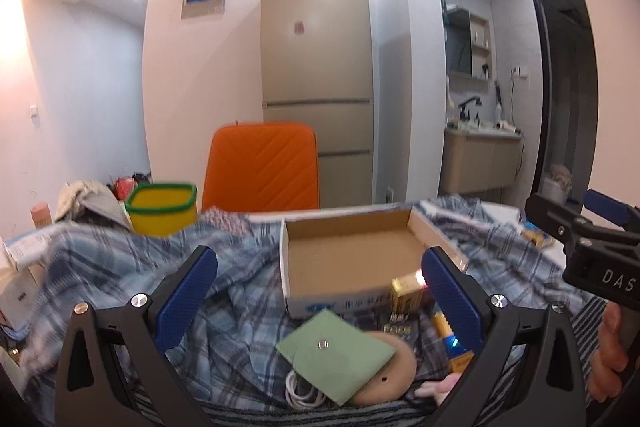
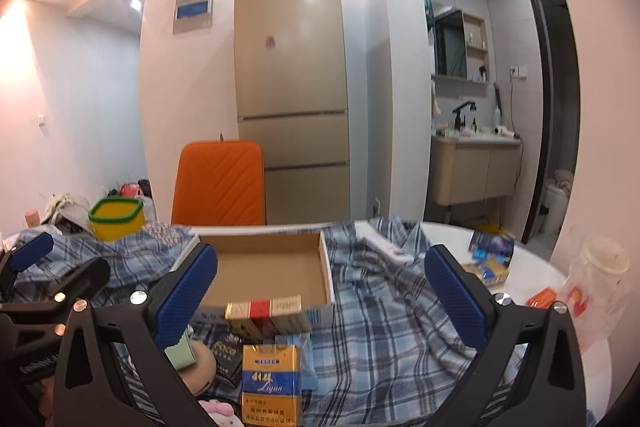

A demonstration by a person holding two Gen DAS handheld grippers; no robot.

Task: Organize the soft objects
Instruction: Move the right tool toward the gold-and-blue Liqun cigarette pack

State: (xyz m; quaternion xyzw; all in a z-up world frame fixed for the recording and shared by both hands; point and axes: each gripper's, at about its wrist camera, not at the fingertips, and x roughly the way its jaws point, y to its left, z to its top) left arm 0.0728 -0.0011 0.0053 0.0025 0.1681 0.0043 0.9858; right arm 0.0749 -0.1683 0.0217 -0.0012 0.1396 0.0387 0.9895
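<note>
Both grippers' jaws wide apart, holding nothing, cardboard box [image 2: 268, 267] empty, yellow tub [image 2: 116, 213] behind

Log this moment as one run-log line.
left gripper: open, empty | right gripper: open, empty | cardboard box: empty, on plaid cloth | green cloth: untouched

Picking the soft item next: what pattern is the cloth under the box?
Blue and white plaid cloth, clearest in the right wrist view.

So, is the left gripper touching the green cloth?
Apart. The left wrist view shows the open left gripper with the green cloth lying between its fingers, clear of both.
</note>
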